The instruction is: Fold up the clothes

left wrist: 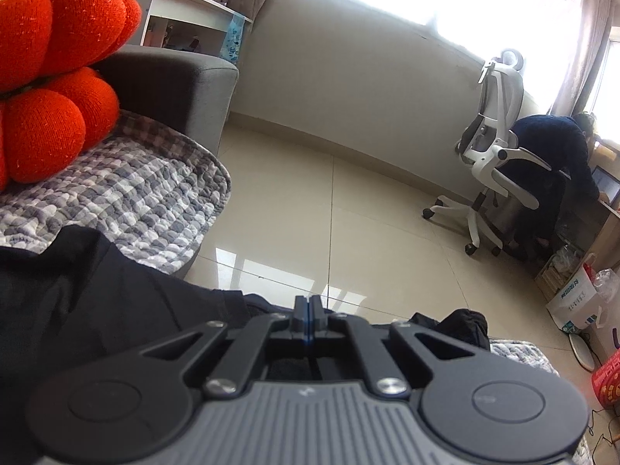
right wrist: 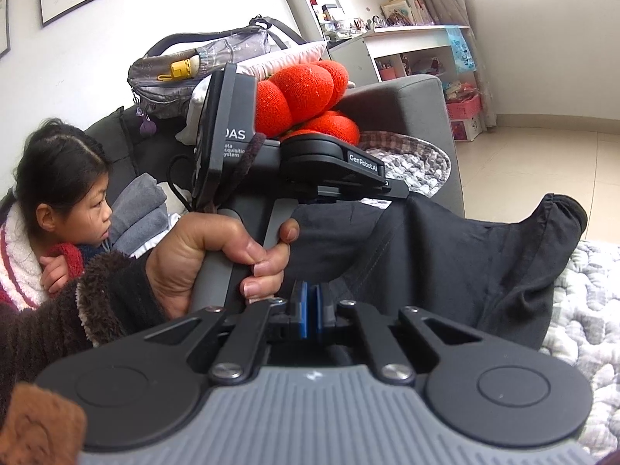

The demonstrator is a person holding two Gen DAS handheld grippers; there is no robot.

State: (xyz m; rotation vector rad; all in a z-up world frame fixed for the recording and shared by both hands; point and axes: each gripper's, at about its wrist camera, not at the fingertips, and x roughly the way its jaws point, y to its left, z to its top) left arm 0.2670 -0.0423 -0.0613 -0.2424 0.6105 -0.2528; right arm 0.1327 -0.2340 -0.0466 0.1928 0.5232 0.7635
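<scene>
A grey sofa (right wrist: 418, 104) carries a checked quilt (left wrist: 128, 193) and a bumpy red cushion (left wrist: 50, 77). Spread over the quilt lies the black garment (right wrist: 445, 255), one bunched end raised toward the tiled floor (left wrist: 348, 201). On the sofa back sits a grey bag (right wrist: 201, 62) with a yellow bottle (right wrist: 180, 68) in its side pocket. By the window a person sits at a desk beside a white office chair (left wrist: 492, 131). The left gripper (left wrist: 309, 310), gripped by a hand (right wrist: 217, 255), has its jaws clenched; whether cloth is caught I cannot tell. The right gripper (right wrist: 309, 310) is pinched almost closed at the garment's edge; a hold there I cannot tell
</scene>
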